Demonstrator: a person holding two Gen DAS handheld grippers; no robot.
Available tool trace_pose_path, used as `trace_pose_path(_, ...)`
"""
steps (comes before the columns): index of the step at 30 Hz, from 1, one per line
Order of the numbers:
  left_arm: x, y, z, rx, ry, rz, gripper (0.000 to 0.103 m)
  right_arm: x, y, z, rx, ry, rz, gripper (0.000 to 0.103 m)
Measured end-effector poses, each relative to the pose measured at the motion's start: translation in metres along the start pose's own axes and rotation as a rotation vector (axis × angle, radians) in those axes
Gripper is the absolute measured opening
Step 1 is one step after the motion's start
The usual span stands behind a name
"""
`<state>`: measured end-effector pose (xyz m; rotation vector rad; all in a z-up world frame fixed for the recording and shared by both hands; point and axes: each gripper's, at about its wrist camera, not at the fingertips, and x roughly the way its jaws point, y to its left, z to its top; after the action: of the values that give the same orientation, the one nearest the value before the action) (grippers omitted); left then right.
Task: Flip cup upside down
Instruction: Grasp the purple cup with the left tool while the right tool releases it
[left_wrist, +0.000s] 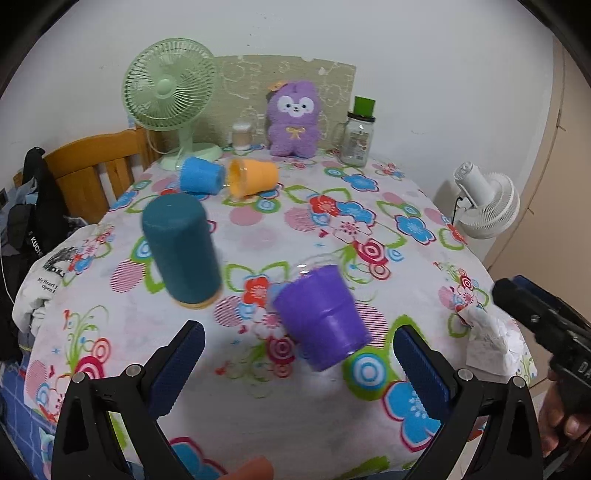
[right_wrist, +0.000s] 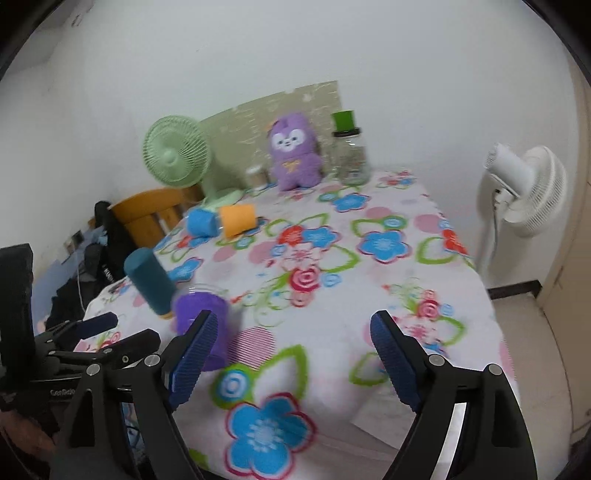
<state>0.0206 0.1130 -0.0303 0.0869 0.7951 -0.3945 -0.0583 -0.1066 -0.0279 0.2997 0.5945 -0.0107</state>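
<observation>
A purple cup (left_wrist: 321, 317) lies tilted on the flowered tablecloth (left_wrist: 369, 229), just ahead of my open, empty left gripper (left_wrist: 299, 354). A tall teal cup (left_wrist: 181, 247) stands upside down to its left. A blue cup (left_wrist: 201, 174) and an orange cup (left_wrist: 251, 177) lie on their sides at the back. In the right wrist view the purple cup (right_wrist: 201, 314) sits partly behind the left finger of my open, empty right gripper (right_wrist: 291, 350), next to the teal cup (right_wrist: 149, 280). The right gripper shows at the right edge of the left wrist view (left_wrist: 543, 314).
At the back stand a green fan (left_wrist: 170, 96), a purple plush toy (left_wrist: 293, 118), a glass jar with a green lid (left_wrist: 358, 133) and a small jar (left_wrist: 242, 136). A white fan (left_wrist: 484, 199) stands off the right side. A wooden chair (left_wrist: 96, 166) stands left.
</observation>
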Motion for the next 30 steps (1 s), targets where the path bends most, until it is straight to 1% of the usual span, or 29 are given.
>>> trace_pose_path(2,0.005,-0.007,-0.001,0.006,0.012,0.002,0.103,0.0,-0.011,-0.006,0.024,0.008,-0.004,0.087)
trace_pose_path(7,0.017,-0.018,-0.005,0.016,0.019,0.02,0.103,0.008,-0.023,-0.018,0.048,0.044,0.0,0.087)
trace_pose_path(12,0.032,-0.023,-0.008,0.019,0.04,0.042,0.103,0.025,-0.021,-0.028,0.009,0.118,0.0,0.087)
trace_pose_path(16,0.041,-0.024,-0.009,0.021,0.058,0.055,0.103,0.031,-0.018,-0.031,-0.023,0.131,-0.021,0.087)
trace_pose_path(19,0.045,-0.025,-0.009,0.025,0.063,0.07,0.103,0.034,-0.021,-0.03,-0.007,0.135,-0.018,0.087)
trace_pose_path(22,0.048,-0.026,-0.009,0.031,0.066,0.069,0.103,0.035,-0.024,-0.03,0.006,0.138,-0.018,0.087)
trace_pose_path(25,0.049,-0.026,-0.01,0.033,0.064,0.067,0.099,0.035,-0.028,-0.031,0.021,0.142,-0.02,0.087)
trace_pose_path(27,0.049,-0.026,-0.01,0.035,0.066,0.062,0.09,0.035,-0.029,-0.031,0.03,0.144,-0.02,0.087)
trace_pose_path(28,0.049,-0.026,-0.01,0.035,0.071,0.055,0.088,0.034,-0.03,-0.032,0.034,0.144,-0.02,0.087)
trace_pose_path(30,0.05,-0.026,-0.011,0.032,0.077,0.044,0.08,0.034,-0.031,-0.032,0.04,0.145,-0.021,0.087)
